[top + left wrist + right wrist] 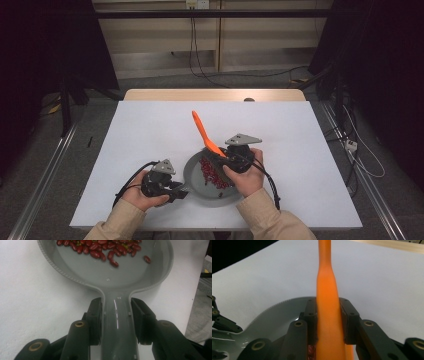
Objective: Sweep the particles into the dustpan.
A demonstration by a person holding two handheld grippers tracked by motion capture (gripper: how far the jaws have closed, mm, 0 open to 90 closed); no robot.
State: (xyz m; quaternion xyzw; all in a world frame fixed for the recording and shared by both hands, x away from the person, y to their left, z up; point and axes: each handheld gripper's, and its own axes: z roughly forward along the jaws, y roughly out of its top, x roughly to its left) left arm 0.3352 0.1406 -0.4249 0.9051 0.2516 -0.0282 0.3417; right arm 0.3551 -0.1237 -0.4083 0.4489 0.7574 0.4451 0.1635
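Note:
A grey pan (196,176) lies on the white table near the front edge, with a heap of red beans (214,173) in its right half. My left gripper (181,192) is shut on the pan's handle (117,322), the pads pressing both its sides; the beans (105,248) lie at the far side of the pan's bowl (105,272). My right gripper (221,159) is shut on an orange spatula (204,132), whose long handle (327,302) slants up and away to the left over the table. The spatula's lower end sits by the beans, hidden behind the hand.
The white tabletop (150,130) stretches bare behind and to both sides of the pan. A wooden edge (215,94) runs along the far side. Black frames and cables stand on the floor around the table.

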